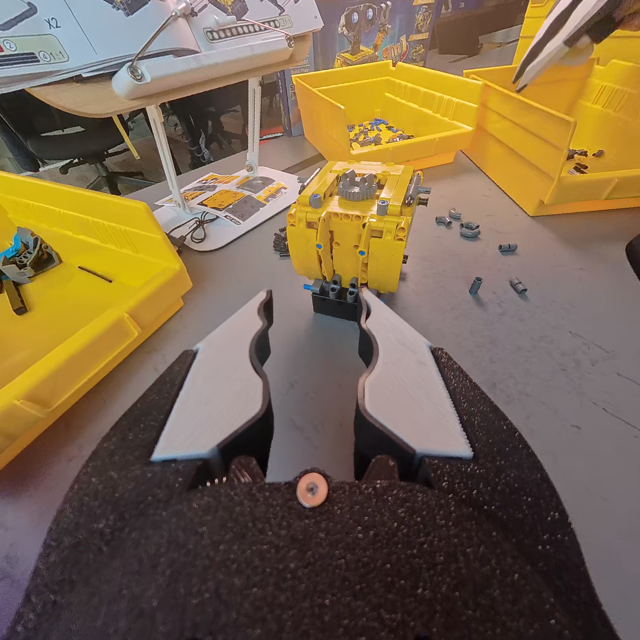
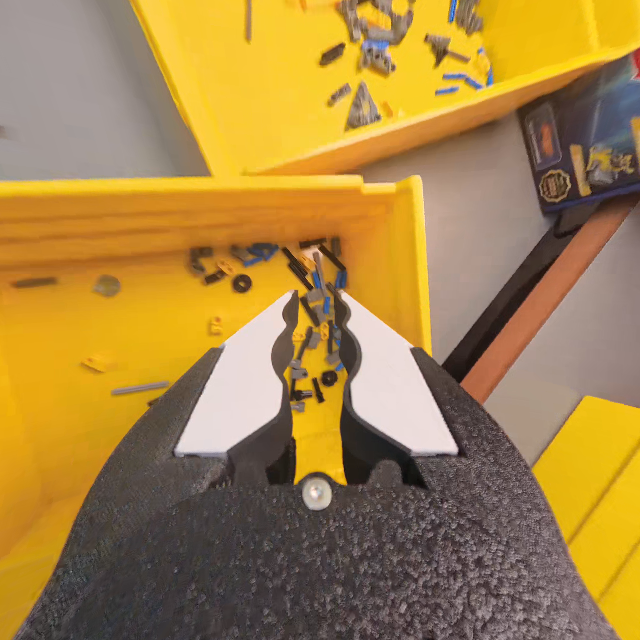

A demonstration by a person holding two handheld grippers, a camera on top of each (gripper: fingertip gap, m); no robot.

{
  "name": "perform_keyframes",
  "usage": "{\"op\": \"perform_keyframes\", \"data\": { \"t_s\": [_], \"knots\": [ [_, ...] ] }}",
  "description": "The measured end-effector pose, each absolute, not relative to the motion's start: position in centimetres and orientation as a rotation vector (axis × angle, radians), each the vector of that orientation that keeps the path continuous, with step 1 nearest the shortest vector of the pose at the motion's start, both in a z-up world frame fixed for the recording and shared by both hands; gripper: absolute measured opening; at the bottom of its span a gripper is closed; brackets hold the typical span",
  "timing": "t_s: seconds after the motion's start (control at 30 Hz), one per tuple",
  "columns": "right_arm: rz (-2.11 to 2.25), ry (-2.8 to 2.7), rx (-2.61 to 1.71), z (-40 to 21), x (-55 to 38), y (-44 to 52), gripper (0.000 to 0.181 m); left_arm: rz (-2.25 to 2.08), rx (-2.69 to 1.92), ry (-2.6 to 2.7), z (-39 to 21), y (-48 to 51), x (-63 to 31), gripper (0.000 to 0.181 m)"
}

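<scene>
The grey counter carries several yellow bins and, near its middle, a yellow brick-built model with a grey gear on top, standing on a black block. Behind it are a bin of mixed small parts, a white book stand holding an open instruction booklet, and a printed box.

The left gripper sits low over the counter with its jaws spread wide, empty; its right fingertip is at the black block's corner, apparently touching it, though the angle makes that hard to confirm. Loose grey connector pieces lie scattered to the right of the model.

The right gripper hovers inside another yellow bin, jaws apart by a narrow gap and holding nothing. Directly beneath and ahead of its tips lies a pile of small black, grey and blue pins. The picture is motion-blurred, so individual pieces are difficult to separate; picking one cleanly would call for steadying first and closing on a piece lying apart from its neighbours.
</scene>
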State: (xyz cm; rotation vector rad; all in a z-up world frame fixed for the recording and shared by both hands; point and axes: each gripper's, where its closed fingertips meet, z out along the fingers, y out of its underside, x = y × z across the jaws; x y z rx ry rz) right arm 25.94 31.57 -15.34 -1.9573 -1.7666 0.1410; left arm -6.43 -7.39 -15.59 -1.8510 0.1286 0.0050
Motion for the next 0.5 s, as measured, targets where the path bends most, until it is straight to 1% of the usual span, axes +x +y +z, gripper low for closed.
{"op": "perform_keyframes", "data": {
  "t_s": [0.1,0.23,0.33,0.5],
  "knots": [
    [-0.007,-1.832,-2.042,-18.7,27.9,33.5,0.011,0.003,-1.86,0.118,-15.9,-7.3,-6.7,0.047],
    [-0.182,-1.841,-2.099,-20.9,29.7,35.1,0.002,-0.01,-1.88,0.113,-16.6,-7.2,-6.8,0.047],
    [-0.26,-1.847,-2.121,-22.0,30.6,35.5,0.0,-0.019,-1.895,0.117,-17.1,-7.0,-6.7,0.047],
    [-0.244,-1.846,-2.136,-23.2,30.3,35.2,0.0,-0.018,-1.908,0.119,-17.4,-6.9,-6.7,0.047]
  ]
}}
